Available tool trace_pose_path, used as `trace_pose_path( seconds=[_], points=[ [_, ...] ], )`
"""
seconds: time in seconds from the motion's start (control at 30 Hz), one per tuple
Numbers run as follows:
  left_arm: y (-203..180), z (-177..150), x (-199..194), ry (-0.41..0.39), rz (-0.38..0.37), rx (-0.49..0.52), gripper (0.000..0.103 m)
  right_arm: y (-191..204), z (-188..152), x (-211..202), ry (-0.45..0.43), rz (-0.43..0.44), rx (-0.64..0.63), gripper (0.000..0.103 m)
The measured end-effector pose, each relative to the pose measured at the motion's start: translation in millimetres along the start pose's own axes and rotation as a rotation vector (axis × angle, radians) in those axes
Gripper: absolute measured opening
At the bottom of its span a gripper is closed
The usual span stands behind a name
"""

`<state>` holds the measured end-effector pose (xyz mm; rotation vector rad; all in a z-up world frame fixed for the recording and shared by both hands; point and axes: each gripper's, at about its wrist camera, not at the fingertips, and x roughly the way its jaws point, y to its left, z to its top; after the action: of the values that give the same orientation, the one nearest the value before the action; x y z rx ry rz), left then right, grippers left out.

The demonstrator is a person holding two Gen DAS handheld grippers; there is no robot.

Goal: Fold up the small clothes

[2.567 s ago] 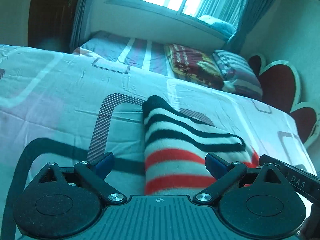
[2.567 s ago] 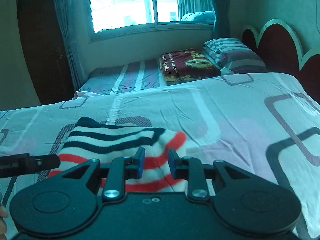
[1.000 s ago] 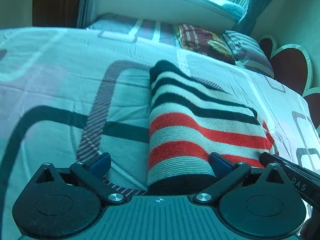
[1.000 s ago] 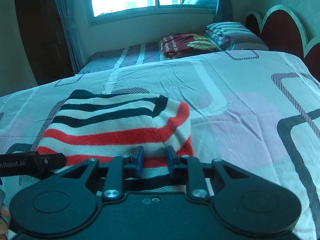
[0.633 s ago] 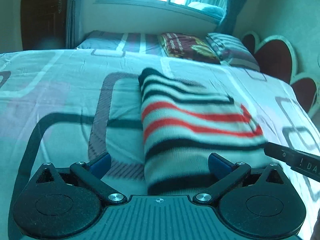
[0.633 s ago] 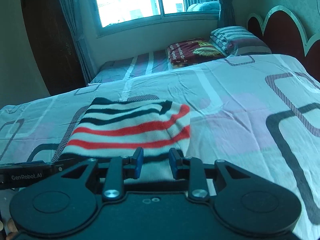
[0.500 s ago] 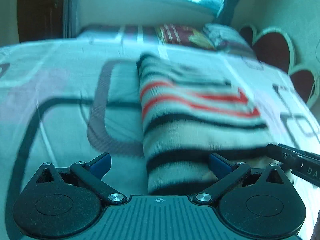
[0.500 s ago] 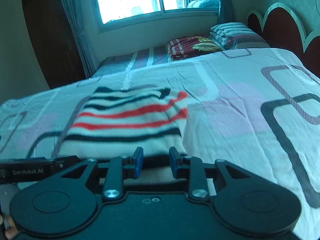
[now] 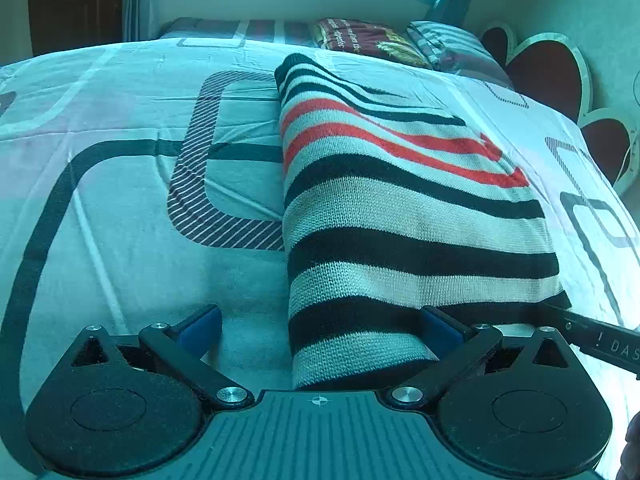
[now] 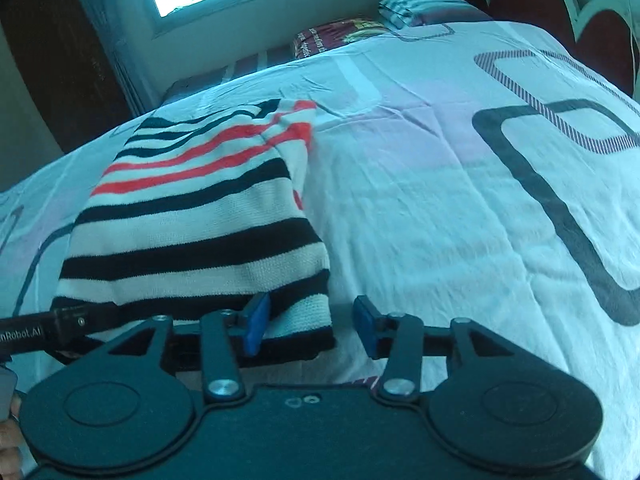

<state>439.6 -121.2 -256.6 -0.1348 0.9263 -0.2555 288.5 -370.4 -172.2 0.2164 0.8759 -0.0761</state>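
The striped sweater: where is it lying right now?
The striped sweater lies folded on the patterned bedsheet, its near edge between both grippers' open fingers, maroon pillow far behind.

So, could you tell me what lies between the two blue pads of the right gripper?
The near corner of the striped garment lies between them in the right wrist view; the right gripper is opening, with bedsheet beside the right pad.
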Motion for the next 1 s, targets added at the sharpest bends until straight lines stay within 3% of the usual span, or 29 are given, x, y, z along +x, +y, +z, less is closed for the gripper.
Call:
trace_pose_path(
  seconds=[0.2,0.3,0.57,0.73,0.87,0.97,1.0],
  points=[
    [-11,17,-22,-0.072,0.021,0.048,0.103,8,14,-15,-0.047,0.031,-0.001,0.047],
    [-9,33,-24,-0.087,0.017,0.024,0.103,12,27,-14,-0.065,0.04,-0.014,0.062],
    [7,65,8,-0.066,0.034,-0.048,0.103,9,69,20,-0.039,0.108,0.053,0.071],
    [12,72,32,-0.029,-0.032,-0.077,0.103,2,79,55,0.033,0.142,0.093,0.072],
    [24,76,58,0.063,-0.172,-0.172,0.103,-8,77,76,0.062,0.203,0.141,0.076],
    [16,77,64,0.07,-0.227,-0.127,0.103,-14,77,82,0.054,0.252,0.156,0.077],
    [14,77,66,0.076,-0.252,-0.124,0.097,-14,77,83,0.052,0.264,0.15,0.076]
  ],
)
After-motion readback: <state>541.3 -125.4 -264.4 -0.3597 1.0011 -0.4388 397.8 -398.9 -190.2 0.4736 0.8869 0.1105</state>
